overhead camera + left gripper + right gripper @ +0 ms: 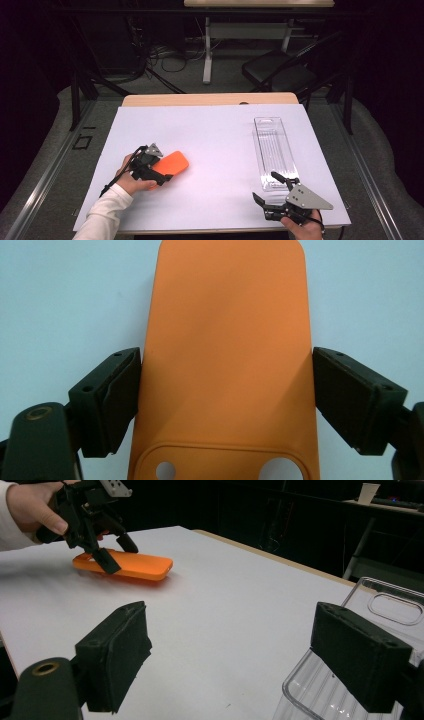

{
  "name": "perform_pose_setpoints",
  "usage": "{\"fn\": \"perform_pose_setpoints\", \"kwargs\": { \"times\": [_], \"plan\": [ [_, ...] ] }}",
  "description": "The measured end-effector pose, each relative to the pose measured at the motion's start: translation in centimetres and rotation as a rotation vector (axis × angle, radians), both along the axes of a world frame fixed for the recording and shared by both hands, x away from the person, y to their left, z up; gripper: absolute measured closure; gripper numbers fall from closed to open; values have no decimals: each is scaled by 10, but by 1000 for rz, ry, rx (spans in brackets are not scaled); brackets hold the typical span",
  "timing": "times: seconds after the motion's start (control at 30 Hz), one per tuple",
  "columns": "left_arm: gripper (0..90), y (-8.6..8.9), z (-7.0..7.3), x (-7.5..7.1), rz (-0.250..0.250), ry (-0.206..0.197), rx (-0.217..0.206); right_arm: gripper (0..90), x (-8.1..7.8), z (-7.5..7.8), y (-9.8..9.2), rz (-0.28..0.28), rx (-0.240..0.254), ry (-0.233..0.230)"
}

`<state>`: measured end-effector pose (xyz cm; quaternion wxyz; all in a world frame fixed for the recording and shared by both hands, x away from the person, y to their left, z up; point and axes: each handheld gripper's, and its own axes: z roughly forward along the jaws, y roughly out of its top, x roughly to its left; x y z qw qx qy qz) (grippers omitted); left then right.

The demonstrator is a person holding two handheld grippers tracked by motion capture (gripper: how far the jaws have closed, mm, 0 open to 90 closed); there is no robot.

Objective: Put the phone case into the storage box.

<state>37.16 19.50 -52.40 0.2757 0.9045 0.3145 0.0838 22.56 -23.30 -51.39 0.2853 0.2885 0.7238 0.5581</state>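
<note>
Your left gripper (161, 172) straddles the orange phone case (172, 163) at about eight o'clock on the white sheet (215, 145); its jaws stand wide, one on each side of the case, with slim gaps showing, so nothing is clamped. Your right gripper (265, 189), at five o'clock, is spread wide and empty, one jaw over the near end of the clear plastic tray (274, 145), which holds nothing. No writing is readable.

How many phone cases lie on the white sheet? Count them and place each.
1: the orange phone case lies at the sheet's left, between the left gripper jaws.
</note>
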Motion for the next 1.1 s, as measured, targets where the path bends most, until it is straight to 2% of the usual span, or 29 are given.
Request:
{"fn": "perform_pose_setpoints", "kwargs": {
  "times": [0.03, 0.17, 0.27, 0.4, 0.63, 0.7, 0.8, 0.83, 1.0, 1.1],
  "plan": [
    [157, -3, 6, 3, -4, -9, -6, 147, 1, 1, 0, 6, -6, 0],
    [157, -9, 14, 7, -19, -19, -16, 147, 6, 1, 3, 11, 17, 8],
    [157, -15, 21, 12, -26, -22, -14, 147, 9, 2, 3, 14, 12, 19],
    [157, -24, 30, 16, -37, -21, -12, 146, 16, 7, 6, 10, -3, 20],
    [157, -41, 45, 21, -59, -29, -42, 146, 35, 19, 16, 9, -32, -2],
    [157, -45, 49, 21, -80, -21, -51, 146, 38, 20, 17, 9, -35, -2],
    [157, -51, 54, 22, -82, -26, -52, 146, 45, 23, 22, 14, -52, -5],
    [157, -53, 56, 22, -87, -26, -53, 146, 51, 25, 25, 29, -60, 8],
    [157, -63, 62, 22, -101, -29, -58, 146, 61, 29, 30, 43, -74, 18],
    [157, -68, 64, 22, -110, -30, -58, 146, 68, 31, 33, 46, -106, 1]
  ]
}}
